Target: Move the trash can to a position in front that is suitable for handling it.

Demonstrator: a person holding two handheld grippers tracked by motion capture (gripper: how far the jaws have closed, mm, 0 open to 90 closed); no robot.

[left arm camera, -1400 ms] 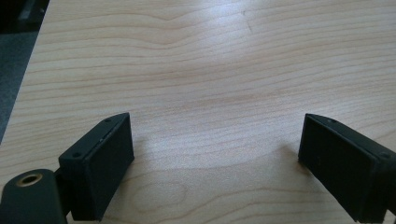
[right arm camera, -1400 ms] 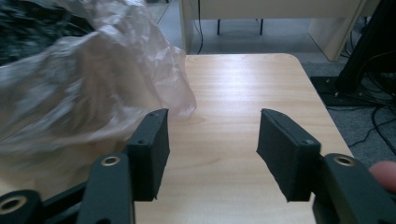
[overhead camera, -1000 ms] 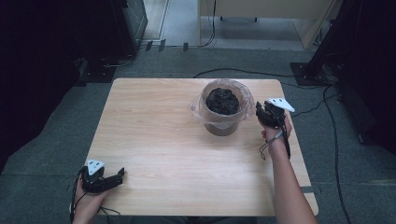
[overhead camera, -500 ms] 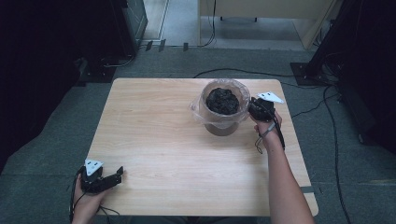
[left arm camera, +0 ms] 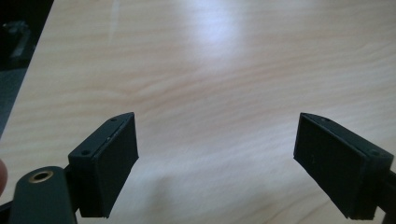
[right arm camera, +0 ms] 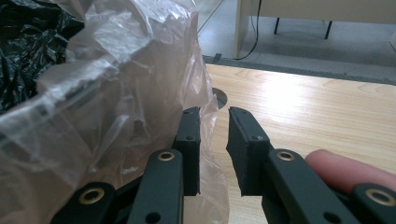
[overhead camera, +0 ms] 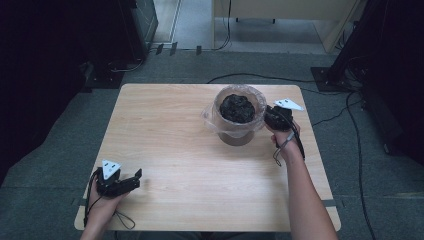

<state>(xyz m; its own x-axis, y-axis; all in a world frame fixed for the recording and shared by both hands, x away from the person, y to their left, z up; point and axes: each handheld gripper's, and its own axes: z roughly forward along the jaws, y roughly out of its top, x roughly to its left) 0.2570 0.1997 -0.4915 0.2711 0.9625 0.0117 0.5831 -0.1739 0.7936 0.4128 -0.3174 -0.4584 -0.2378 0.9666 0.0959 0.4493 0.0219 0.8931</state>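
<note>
A brown bin (overhead camera: 237,135) lined with a clear plastic bag (overhead camera: 212,120) stands on the wooden table (overhead camera: 200,150) at the back right, with crumpled black plastic (overhead camera: 237,108) inside. My right gripper (overhead camera: 268,118) is at the bin's right rim. In the right gripper view its jaws stand a narrow gap apart, closed on the bag's loose edge (right arm camera: 212,140), and the black plastic (right arm camera: 23,42) shows behind the film. My left gripper (overhead camera: 131,181) rests at the table's front left corner. Its jaws are wide open over bare wood (left arm camera: 215,140), holding nothing.
Cables (overhead camera: 260,77) run over the grey floor behind the table. A light wooden desk (overhead camera: 280,10) stands at the back, and dark equipment (overhead camera: 380,75) at the right. A round cable hole (right arm camera: 219,99) in the tabletop lies just beyond the right jaws.
My right gripper has moved left from beside the bin to its rim and closed on the bag's edge. The left gripper has hardly moved.
</note>
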